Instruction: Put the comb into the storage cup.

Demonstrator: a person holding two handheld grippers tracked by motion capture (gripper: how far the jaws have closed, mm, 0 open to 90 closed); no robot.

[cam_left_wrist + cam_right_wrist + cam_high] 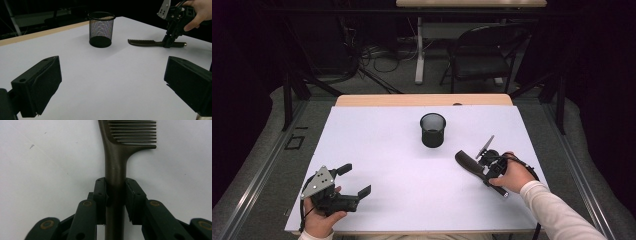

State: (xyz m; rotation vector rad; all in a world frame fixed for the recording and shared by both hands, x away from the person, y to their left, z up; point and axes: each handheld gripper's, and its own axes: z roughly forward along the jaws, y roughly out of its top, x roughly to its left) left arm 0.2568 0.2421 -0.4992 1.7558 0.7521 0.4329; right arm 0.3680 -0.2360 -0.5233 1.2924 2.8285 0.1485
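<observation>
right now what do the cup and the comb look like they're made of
Cup: black wire mesh, probably metal; light shows through its fine grid wall, with a solid rim and base.
Comb: dark brownish, smooth with a dull sheen, moulded teeth, so likely plastic; a small metal-looking tip shows at its handle end. The right tongs are closed on its handle.

mesh cup (pixel 433 130) alone stands mid-table (pixel 377 150).

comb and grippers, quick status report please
Right gripper shut on comb handle, comb flat on the table. Left gripper open, holding nothing. Mesh cup upright beyond the comb, nothing between them.
</observation>
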